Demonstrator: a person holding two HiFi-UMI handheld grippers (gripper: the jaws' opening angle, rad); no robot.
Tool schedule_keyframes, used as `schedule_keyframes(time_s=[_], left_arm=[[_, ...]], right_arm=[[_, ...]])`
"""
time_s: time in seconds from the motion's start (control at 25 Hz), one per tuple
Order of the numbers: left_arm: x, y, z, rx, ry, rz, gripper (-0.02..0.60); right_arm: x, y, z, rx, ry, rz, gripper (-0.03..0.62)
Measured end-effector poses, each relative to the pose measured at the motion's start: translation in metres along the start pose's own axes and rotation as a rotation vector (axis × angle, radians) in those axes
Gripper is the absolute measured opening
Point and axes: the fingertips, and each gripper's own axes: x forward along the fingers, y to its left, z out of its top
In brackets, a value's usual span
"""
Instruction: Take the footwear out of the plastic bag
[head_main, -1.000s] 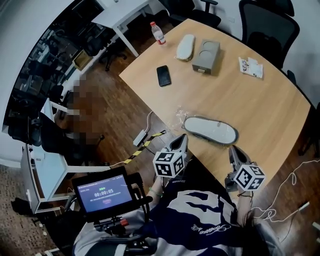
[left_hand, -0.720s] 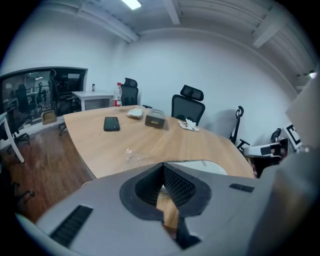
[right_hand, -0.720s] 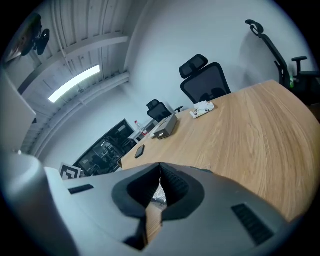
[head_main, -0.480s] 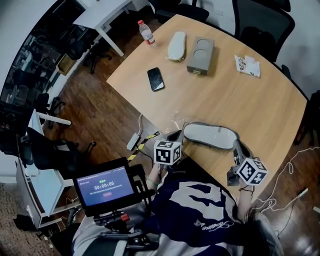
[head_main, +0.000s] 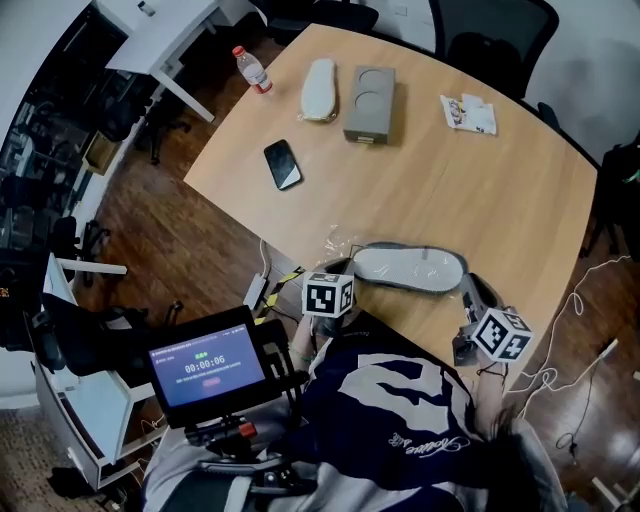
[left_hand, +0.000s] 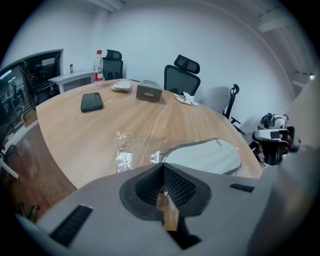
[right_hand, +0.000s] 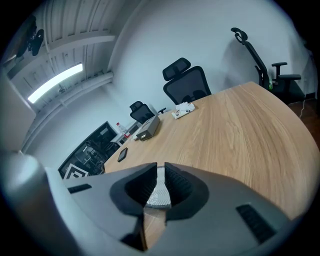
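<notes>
A grey slipper (head_main: 410, 268) lies sole-up inside a clear plastic bag (head_main: 345, 243) near the table's front edge. My left gripper (head_main: 338, 277) is at the bag's crumpled left end, its jaws shut with nothing between them (left_hand: 162, 167). The left gripper view shows the slipper (left_hand: 202, 156) just ahead and loose plastic (left_hand: 122, 150) to its left. My right gripper (head_main: 478, 293) is at the slipper's right end. Its jaws are opening to a narrow slit (right_hand: 160, 167). Through the slit the slipper sole (right_hand: 159, 192) shows beyond, and nothing is pinched.
Further back on the table (head_main: 480, 190) are a black phone (head_main: 282, 164), a water bottle (head_main: 250, 69), a second pale slipper (head_main: 319, 89), a grey box (head_main: 369, 90) and paper packets (head_main: 468, 113). Office chairs (head_main: 485, 40) stand behind. A small screen (head_main: 207, 366) sits at my front left.
Both grippers have come forward to the two ends of the bagged slipper. The slipper has stayed where it was on the table.
</notes>
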Motion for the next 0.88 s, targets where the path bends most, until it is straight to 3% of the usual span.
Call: schedule_keyframes(time_s=[0.36, 0.64, 0.88], left_arm=[[0.001, 0.012, -0.008, -0.074, 0.02, -0.024, 0.003], [0.006, 0.016, -0.01, -0.181, 0.042, -0.078, 0.003], [0.012, 0.022, -0.012, -0.187, 0.049, -0.044, 0.003]], right_arm=[[-0.009, -0.031, -0.043, -0.011, 0.119, -0.018, 0.097], [0.003, -0.028, -0.059, 0.108, 0.2, 0.233, 0.233], [0.019, -0.035, -0.06, 0.117, 0.262, 0.295, 0.264]])
